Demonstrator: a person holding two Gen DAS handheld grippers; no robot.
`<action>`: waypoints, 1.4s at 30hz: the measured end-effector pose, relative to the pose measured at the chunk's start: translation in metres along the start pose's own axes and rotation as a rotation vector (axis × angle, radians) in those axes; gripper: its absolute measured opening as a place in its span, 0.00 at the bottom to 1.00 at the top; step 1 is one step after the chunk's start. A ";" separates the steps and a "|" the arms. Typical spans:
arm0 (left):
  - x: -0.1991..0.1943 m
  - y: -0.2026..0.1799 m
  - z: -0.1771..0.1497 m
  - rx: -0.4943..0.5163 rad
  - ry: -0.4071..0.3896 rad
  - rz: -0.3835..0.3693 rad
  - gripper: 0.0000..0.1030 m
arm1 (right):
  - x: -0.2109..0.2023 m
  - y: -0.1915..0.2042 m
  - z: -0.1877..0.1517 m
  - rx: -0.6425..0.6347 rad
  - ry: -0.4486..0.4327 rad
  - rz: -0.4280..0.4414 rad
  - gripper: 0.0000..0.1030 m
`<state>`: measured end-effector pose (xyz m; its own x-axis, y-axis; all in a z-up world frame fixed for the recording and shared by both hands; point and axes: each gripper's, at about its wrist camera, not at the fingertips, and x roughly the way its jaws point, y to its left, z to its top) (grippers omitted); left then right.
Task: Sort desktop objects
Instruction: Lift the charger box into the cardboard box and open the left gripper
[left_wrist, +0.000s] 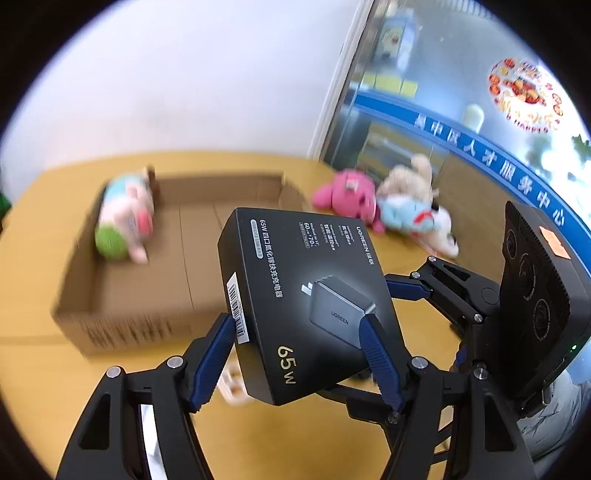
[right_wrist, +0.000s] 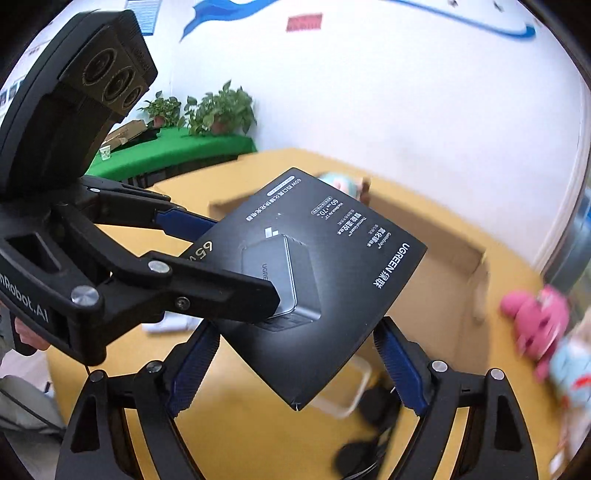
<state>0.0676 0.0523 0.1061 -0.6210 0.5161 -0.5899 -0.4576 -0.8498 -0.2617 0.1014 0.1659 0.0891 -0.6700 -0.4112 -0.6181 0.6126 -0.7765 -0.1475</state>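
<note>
Black charger box (left_wrist: 295, 295), held in the air above the yellow counter (left_wrist: 37, 369) by both grippers at once. Left gripper (left_wrist: 299, 350): blue pads closed on the box's near end, one on the barcode side edge, the other on the printed top face near the charger picture. Right gripper (right_wrist: 295, 365): in its own view its pads flank the box's lower corner, w/ a sliver of gap showing at the right-hand pad, so firm contact there can't be confirmed; from the left wrist view one of its fingers reaches the box's far side, contact point hidden behind the box. Box sits tilted, one corner pointing down, in front of the open cardboard tray (left_wrist: 177, 258), which already carries a pastel plush (left_wrist: 125, 218) at its far-left end. Pink plush (left_wrist: 347, 199) and pale blue plush (left_wrist: 402, 214) lie on the counter beside the tray, near the glass wall. Handling (judged): stiff retail carton, flat smooth faces, prob. light to moderate in weight; matte print looks somewhat slippery. Best hold is across two opposite flat sides near mid-length, not at a corner, where it can pivot. Not fragile, but corners may dent.
</note>
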 end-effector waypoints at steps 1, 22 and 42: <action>-0.004 0.000 0.009 0.007 -0.019 0.001 0.67 | -0.002 -0.005 0.012 -0.009 -0.017 -0.007 0.83; -0.050 0.001 0.173 0.162 -0.315 0.114 0.67 | -0.031 -0.065 0.194 -0.138 -0.234 -0.097 0.83; 0.047 0.065 0.220 0.110 -0.240 0.114 0.67 | 0.066 -0.142 0.227 -0.086 -0.148 -0.060 0.83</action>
<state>-0.1318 0.0446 0.2294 -0.7992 0.4394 -0.4101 -0.4341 -0.8939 -0.1117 -0.1249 0.1402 0.2444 -0.7570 -0.4356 -0.4869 0.5988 -0.7608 -0.2503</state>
